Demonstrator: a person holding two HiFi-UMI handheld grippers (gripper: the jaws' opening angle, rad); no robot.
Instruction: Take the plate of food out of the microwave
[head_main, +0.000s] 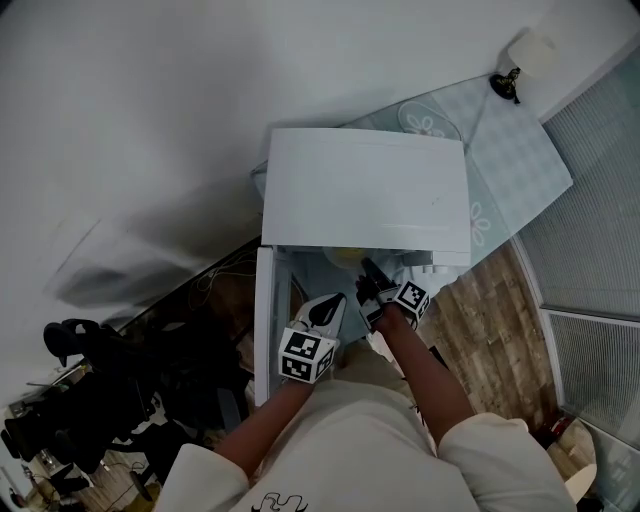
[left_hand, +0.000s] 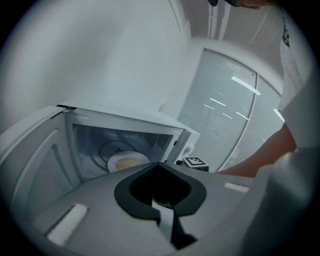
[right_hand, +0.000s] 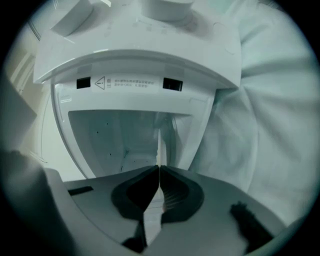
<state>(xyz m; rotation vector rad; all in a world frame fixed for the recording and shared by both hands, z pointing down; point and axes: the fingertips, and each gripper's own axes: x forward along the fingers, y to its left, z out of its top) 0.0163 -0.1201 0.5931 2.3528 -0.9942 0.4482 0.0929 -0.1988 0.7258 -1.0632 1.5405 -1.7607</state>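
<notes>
The white microwave stands with its door swung open to the left. Inside, a white plate of yellow food lies on the turntable; only a sliver of the plate shows in the head view. My right gripper reaches into the opening, turned on its side. Its jaws are closed on a thin white edge, seemingly the plate's rim. My left gripper hangs just outside the opening beside the door. The left gripper is shut with nothing in it.
The microwave stands on a table with a pale checked cloth, close to a white wall. A small dark-and-white object stands at the table's far corner. Wooden floor lies to the right, and dark equipment to the lower left.
</notes>
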